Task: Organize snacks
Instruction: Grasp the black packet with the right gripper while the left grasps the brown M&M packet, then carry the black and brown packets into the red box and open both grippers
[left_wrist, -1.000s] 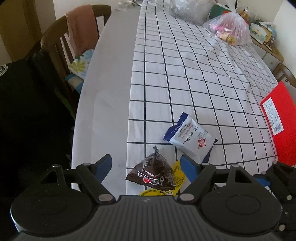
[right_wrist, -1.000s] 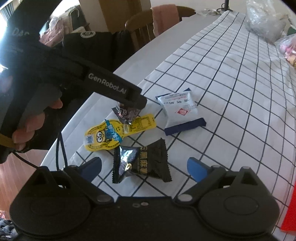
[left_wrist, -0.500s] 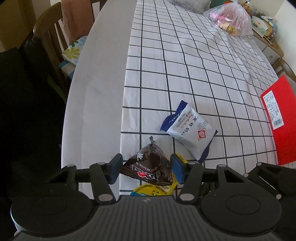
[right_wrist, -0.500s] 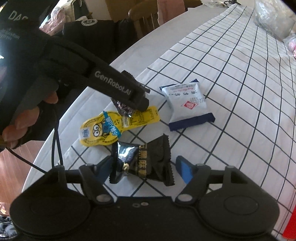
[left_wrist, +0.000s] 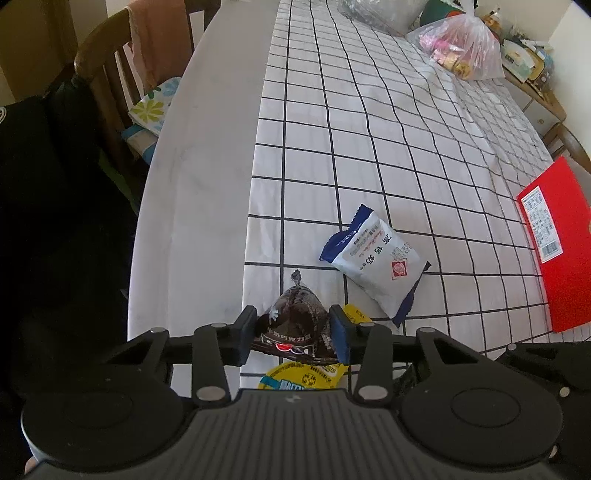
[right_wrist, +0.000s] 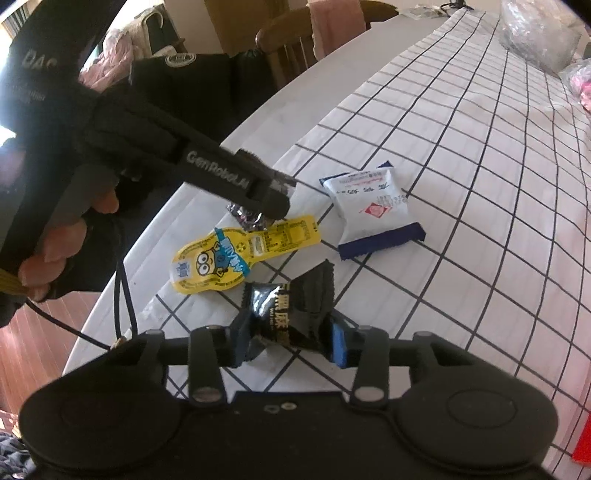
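Note:
My left gripper (left_wrist: 293, 334) points down at a brown triangular chocolate packet (left_wrist: 295, 314). Its jaws are closing and both pads press the packet's sides. In the right wrist view the same gripper (right_wrist: 271, 197), held by a hand (right_wrist: 62, 236), stands over that packet (right_wrist: 247, 218). My right gripper (right_wrist: 290, 345) is also closing, and a black snack packet (right_wrist: 295, 302) is crumpled between its pads. A yellow cartoon packet (right_wrist: 240, 254) lies between the two, partly under the brown one. A white and blue packet (left_wrist: 376, 262) lies flat just beyond.
The table carries a white cloth with a black grid (left_wrist: 369, 129); its bare rounded edge runs along the left. A red box (left_wrist: 557, 243) lies at the right. Plastic bags (left_wrist: 461, 55) sit at the far end. A wooden chair (left_wrist: 122, 74) with a draped towel stands left.
Both grippers' jaws have come together from wide apart: the left onto the brown packet, the right onto the black packet, which now looks squeezed. Neither hand has shifted noticeably.

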